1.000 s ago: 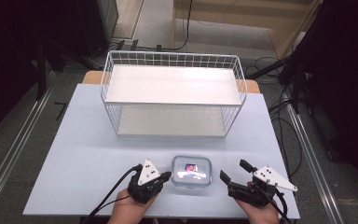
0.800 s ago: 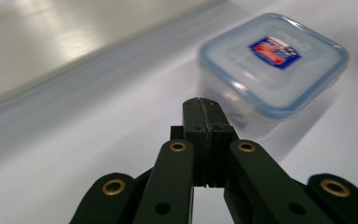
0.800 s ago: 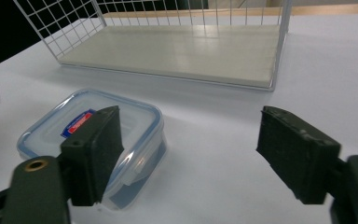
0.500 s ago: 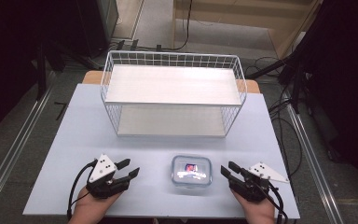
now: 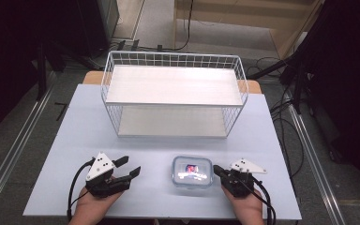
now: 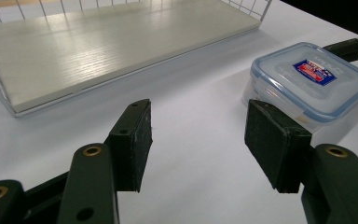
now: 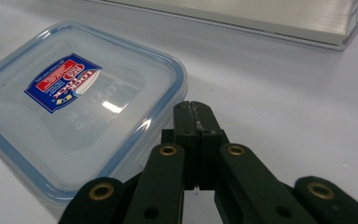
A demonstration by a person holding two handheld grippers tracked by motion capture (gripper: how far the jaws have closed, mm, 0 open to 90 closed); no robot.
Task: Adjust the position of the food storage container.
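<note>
The left gripper (image 5: 127, 168) sits low at the near left of the table (image 5: 75, 136), held in a hand (image 5: 91, 206), its jaws spread wide apart with nothing between them. In the left gripper view its pads (image 6: 133, 140) frame bare tabletop, and the box (image 6: 310, 79) lies just off the right-hand jaw, not touching it.

The right gripper (image 5: 217, 170) is at the near right, jaws pressed together and gripping nothing. Its tip points left at the box (image 5: 192, 171) and is right at that box's right edge; in the right gripper view the closed jaws overlap the lid's blue rim, though I cannot tell whether they actually touch it.

The box is a clear, square, lidded container with a blue seal and a red-and-blue label (image 7: 63, 81), lying flat between the two grippers near the front edge.

Behind it, well apart, stands a white wire rack (image 5: 173, 93) with two pale shelves.
</note>
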